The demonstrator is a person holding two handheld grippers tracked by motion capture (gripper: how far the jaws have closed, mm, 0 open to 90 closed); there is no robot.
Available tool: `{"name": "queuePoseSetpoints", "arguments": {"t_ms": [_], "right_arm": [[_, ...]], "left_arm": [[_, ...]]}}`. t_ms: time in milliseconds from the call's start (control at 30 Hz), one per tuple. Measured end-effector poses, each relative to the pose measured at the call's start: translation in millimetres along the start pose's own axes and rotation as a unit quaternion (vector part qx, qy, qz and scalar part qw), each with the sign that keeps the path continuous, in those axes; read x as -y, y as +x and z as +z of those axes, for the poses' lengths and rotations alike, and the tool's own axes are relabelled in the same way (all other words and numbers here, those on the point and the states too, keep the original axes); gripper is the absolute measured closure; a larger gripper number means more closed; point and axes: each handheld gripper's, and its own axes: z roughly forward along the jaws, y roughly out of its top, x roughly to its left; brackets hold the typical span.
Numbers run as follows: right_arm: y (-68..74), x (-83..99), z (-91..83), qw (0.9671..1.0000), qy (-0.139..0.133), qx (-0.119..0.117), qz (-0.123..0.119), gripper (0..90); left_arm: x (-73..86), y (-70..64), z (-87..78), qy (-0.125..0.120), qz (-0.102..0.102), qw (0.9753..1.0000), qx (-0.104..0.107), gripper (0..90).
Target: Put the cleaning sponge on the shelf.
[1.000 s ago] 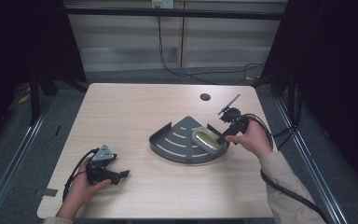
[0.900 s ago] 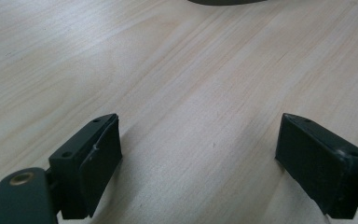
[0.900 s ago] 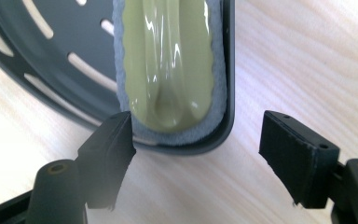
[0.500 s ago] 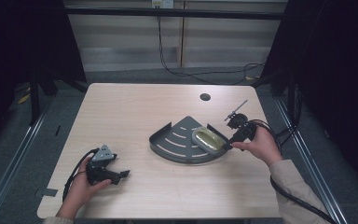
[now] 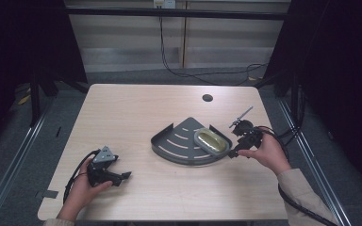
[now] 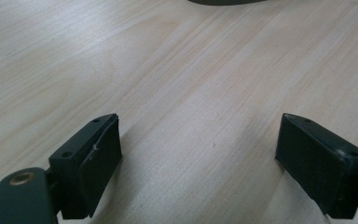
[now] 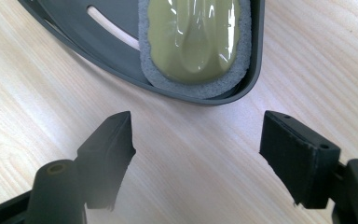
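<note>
At the near left of the worktop [image 5: 136,113], the left gripper [image 5: 122,176] lay low in the person's left hand [image 5: 82,188], its cable looping beside the wrist. Its fingers [image 6: 91,165] stood wide apart with only bare wood grain between them, and the dark edge of the tray was just visible at the far end of the left gripper view. Near the middle of the worktop sat the dark grey, fan-shaped slotted tray [image 5: 179,141], flat on the surface. Inside it, against its right corner, lay the olive-green sponge [image 5: 211,141] with a grey foam border, resting within the tray's rim. Just to the right of the tray, the right gripper [image 5: 233,153] was held in the person's right hand [image 5: 266,153], apart from the tray. Its fingers [image 7: 109,154] were spread wide and held nothing, pointing at the tray's rounded corner and the sponge beyond it. A small dark hole [image 5: 207,98] marked the worktop's far right.
</note>
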Motion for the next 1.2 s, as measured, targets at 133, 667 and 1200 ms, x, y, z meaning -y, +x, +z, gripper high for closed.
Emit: {"name": "queuePoseSetpoints", "arguments": {"t_ms": [133, 667, 1200], "right_arm": [[0.1, 5.5, -0.4, 1.0000, -0.004, 0.004, -0.004, 25.0], [-1.0, 39.6, 5.9, 0.9998, -0.021, 0.001, 0.002, 25.3], [-2.6, 68.3, 15.6, 0.9994, -0.034, -0.002, 0.008, 25.8]], "left_arm": [[0.0, -0.1, -0.1, 0.000, 0.000, 1.0000, 0.000, 13.6], [0.0, 0.0, 0.0, 0.000, 0.000, 1.0000, 0.000, 13.5], [0.0, 0.0, 0.1, 0.000, 0.000, 1.0000, 0.000, 13.5]]}}
